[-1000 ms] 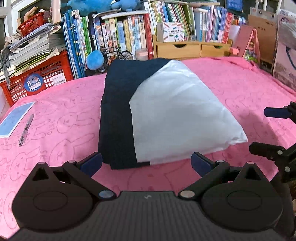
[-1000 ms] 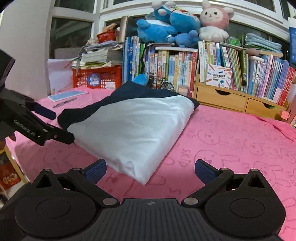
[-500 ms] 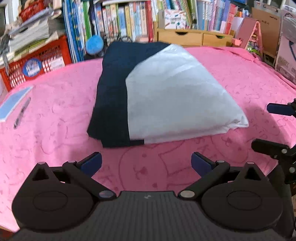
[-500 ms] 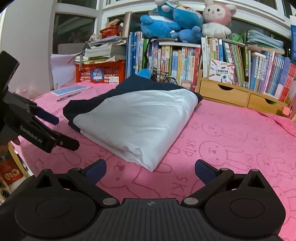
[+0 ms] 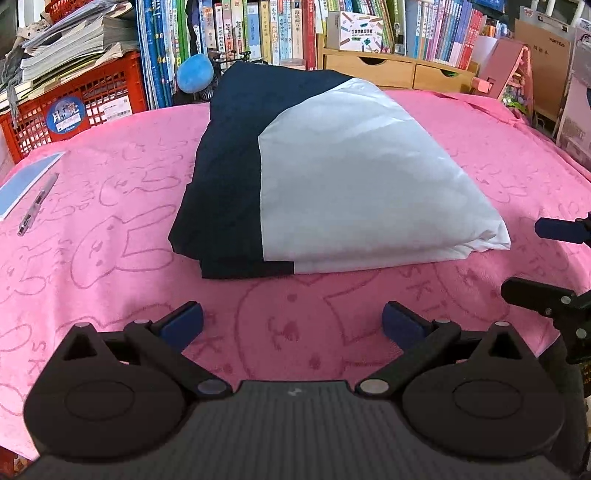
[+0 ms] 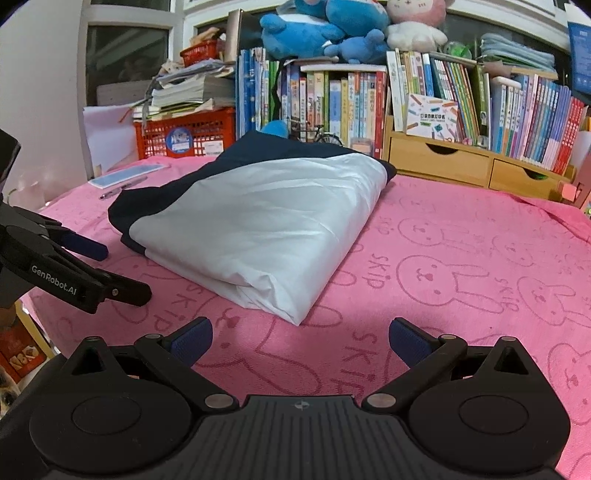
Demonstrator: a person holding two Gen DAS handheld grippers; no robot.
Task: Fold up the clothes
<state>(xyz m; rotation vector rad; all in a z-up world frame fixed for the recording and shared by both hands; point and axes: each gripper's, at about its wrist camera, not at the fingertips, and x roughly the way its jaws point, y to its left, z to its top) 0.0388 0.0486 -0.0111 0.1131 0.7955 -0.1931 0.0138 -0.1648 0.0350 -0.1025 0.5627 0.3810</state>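
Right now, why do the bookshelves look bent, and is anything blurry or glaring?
Left wrist view: fisheye bends the books at the edges; the garment is sharp, evenly lit. Right wrist view: same bending, dark corners, soft shadow under the garment, no glare.

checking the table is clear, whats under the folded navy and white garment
The folded garment lies flat on the pink rabbit-print cloth, which shows all around it. Whatever sits directly beneath the garment is covered. Both grippers are open and clear of it.
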